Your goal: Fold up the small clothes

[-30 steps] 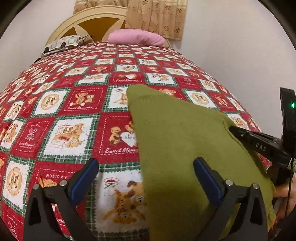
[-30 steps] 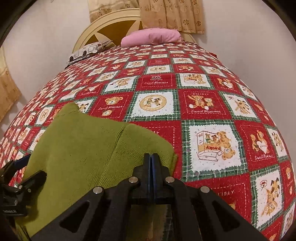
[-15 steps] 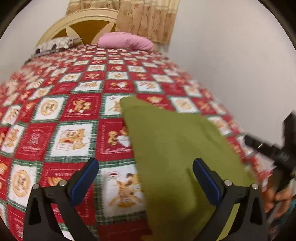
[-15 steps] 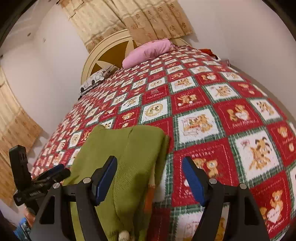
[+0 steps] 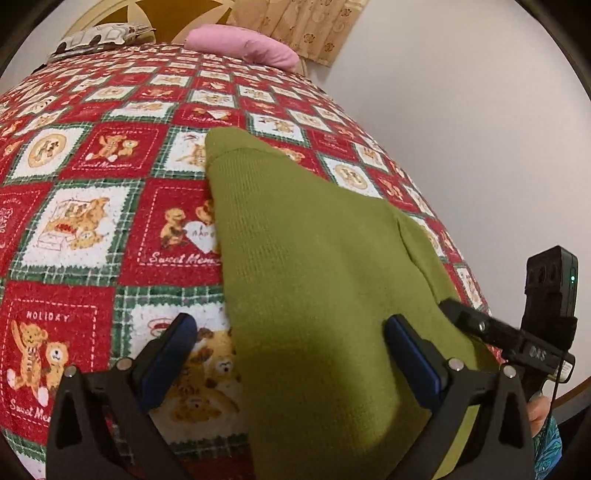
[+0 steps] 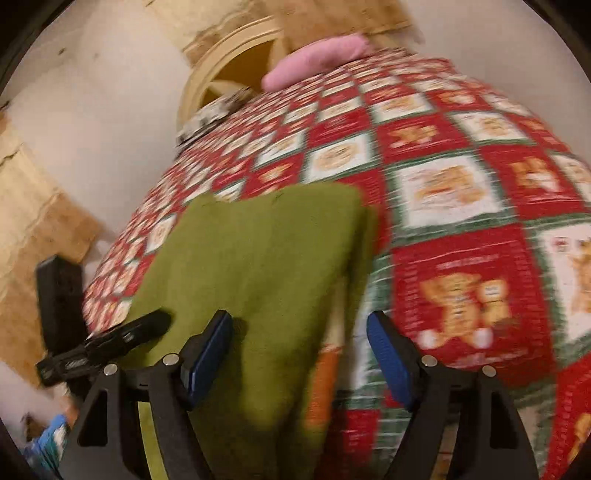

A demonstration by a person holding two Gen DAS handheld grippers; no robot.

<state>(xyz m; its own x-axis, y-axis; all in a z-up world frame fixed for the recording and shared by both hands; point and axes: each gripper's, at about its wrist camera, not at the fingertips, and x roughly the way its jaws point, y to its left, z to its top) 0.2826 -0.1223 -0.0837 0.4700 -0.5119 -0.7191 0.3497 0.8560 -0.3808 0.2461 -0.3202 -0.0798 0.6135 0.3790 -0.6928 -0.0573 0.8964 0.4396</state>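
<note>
An olive-green knitted garment [image 5: 314, 258], folded into a long tapering shape, lies flat on a bed covered by a red, white and green patchwork quilt printed with teddy bears [image 5: 92, 221], its near end reaching the bed's front edge and its narrow far end pointing toward the headboard. The left claw [image 5: 291, 354], black with blue pads, stands released above the garment's near left edge; one blue pad hangs over the quilt, the other over the green knit, and neither presses on the cloth. In the motion-blurred right wrist view the right claw [image 6: 299, 358] is likewise released: its jaws have just been opening, and the garment's right edge lies below the gap between them without being pinched. Each claw appears at the border of the other's view, the right one at the garment's right side [image 5: 480, 325], the left one at its left side [image 6: 147, 325]. At the head of the bed a pink pillow [image 5: 243, 48] rests beside a grey-and-white patterned pillow [image 5: 96, 37], in front of a cream arched headboard [image 6: 229, 55] and beige patterned curtains [image 5: 306, 26]. A white wall [image 5: 461, 129] flanks the bed.
</note>
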